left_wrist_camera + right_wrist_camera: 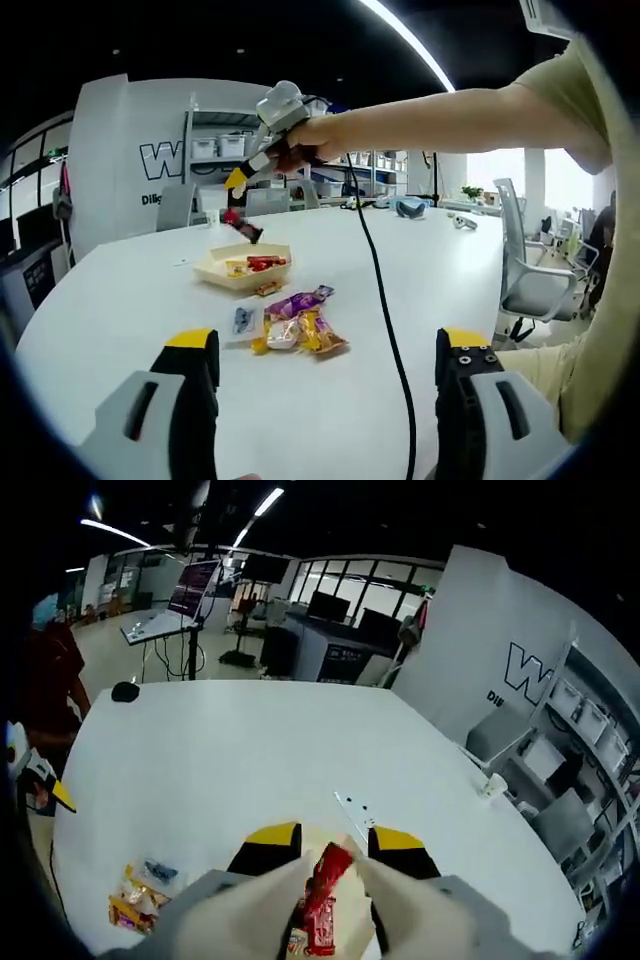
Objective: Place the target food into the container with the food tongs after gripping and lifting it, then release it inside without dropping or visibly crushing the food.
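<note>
My right gripper (335, 837) is shut on white food tongs (385, 885), whose tips pinch a red snack packet (322, 900). In the left gripper view a hand holds this right gripper (250, 172) up, and the red packet (242, 226) hangs just above the cream tray (215, 270). The tray holds a few red and yellow packets. A pile of wrapped snacks (297, 330) lies on the white table in front of the tray, also seen as the snack pile (135, 895). My left gripper (327, 340) is low over the near table, open and holding nothing.
A black cable (385, 320) runs from the right gripper across the table. An office chair (530, 285) stands at the table's right edge. A black mouse (125, 691) lies at the far table end, with a person in red (45, 680) beside it.
</note>
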`<state>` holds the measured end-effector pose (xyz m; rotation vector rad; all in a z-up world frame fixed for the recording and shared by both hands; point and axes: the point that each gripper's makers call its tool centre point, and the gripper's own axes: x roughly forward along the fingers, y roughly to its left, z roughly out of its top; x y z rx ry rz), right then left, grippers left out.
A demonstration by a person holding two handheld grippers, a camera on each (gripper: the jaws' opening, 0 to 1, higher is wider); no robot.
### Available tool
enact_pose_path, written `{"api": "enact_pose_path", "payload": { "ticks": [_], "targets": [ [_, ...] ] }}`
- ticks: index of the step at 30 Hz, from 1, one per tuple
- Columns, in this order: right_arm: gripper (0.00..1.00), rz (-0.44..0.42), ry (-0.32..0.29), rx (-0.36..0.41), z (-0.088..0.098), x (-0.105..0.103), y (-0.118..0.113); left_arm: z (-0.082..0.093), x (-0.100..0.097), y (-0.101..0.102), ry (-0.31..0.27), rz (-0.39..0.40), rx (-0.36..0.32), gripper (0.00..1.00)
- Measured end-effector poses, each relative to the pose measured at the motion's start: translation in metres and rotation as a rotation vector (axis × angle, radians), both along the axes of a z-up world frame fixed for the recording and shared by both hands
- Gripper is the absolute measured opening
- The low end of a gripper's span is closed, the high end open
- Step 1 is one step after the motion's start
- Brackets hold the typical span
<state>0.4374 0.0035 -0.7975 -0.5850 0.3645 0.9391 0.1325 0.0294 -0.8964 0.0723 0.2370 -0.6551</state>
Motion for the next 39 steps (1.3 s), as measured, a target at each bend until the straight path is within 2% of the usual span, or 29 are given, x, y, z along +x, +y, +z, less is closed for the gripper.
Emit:
{"api": "enact_pose_path", "payload": {
  "ticks": [1, 5, 7, 26, 39],
  "targets": [
    [0.22, -0.003, -0.014, -0.005, 0.001, 0.000, -0.001, 0.000, 0.000, 0.000, 0.001, 0.001, 0.001, 0.88],
    [0.21, -0.002, 0.000, -0.010, -0.003, -0.002, -0.003, -0.001, 0.000, 0.001, 0.001, 0.000, 0.001, 0.88],
    [0.21, -0.003, 0.024, 0.000, -0.006, -0.005, -0.003, 0.000, 0.000, 0.000, 0.000, -0.001, -0.001, 0.88],
    [0.21, 0.014, 0.114, -0.051, -0.029, -0.017, -0.009, -0.001, -0.001, -0.001, 0.000, -0.002, -0.003, 0.88],
    [0.21, 0.056, 0.171, -0.070, -0.047, -0.041, -0.016, -0.001, -0.002, -0.004, 0.002, -0.007, -0.003, 0.88]
  ]
}}
